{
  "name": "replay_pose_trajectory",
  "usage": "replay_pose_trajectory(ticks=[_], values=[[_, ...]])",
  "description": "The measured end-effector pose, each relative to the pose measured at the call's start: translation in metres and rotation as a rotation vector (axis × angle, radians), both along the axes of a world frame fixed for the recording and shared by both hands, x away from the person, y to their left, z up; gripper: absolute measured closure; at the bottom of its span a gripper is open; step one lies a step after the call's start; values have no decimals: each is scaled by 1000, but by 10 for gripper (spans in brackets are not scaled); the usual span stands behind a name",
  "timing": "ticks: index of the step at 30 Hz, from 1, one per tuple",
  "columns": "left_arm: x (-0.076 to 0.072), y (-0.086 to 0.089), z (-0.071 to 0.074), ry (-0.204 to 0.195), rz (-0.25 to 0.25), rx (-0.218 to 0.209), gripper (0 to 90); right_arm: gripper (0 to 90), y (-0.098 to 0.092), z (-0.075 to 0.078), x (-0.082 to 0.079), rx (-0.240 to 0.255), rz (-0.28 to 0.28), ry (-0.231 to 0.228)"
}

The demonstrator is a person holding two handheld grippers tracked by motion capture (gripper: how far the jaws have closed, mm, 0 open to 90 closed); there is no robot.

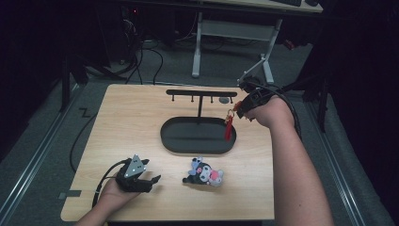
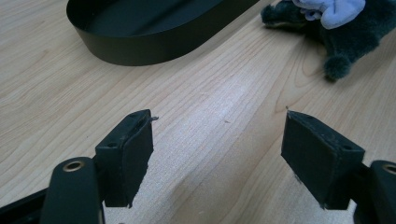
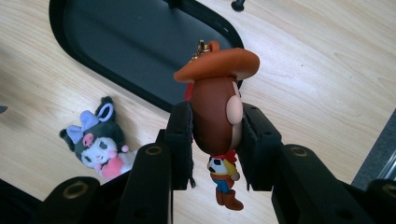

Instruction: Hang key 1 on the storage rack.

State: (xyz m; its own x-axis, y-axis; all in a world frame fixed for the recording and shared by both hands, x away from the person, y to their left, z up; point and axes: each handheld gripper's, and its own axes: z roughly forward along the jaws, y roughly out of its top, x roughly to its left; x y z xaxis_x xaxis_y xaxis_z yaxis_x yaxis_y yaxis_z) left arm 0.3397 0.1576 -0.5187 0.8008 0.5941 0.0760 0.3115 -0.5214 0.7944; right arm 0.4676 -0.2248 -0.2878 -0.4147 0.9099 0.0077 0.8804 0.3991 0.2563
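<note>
A light wooden table (image 1: 141,117) stands on grey carpeted floor (image 1: 42,155), with a pale metal rail (image 1: 33,165) running along the carpet at the left. Beyond it, a white-legged desk (image 1: 235,33) stands in a dim, nearly black room (cables (image 1: 141,56) trail across the floor beside it).

A soft plush toy (image 1: 203,173) lies on the wooden counter (image 1: 131,127), near a black oval tray (image 1: 169,141). A black rack (image 1: 200,94) stands behind the tray.
</note>
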Motion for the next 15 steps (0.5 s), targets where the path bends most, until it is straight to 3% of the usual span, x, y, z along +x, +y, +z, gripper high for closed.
replay_pose_trajectory(ticks=[15], values=[[0, 0, -1, 6, -5, 9, 256, 678, 6, 5, 21, 17, -13, -38]])
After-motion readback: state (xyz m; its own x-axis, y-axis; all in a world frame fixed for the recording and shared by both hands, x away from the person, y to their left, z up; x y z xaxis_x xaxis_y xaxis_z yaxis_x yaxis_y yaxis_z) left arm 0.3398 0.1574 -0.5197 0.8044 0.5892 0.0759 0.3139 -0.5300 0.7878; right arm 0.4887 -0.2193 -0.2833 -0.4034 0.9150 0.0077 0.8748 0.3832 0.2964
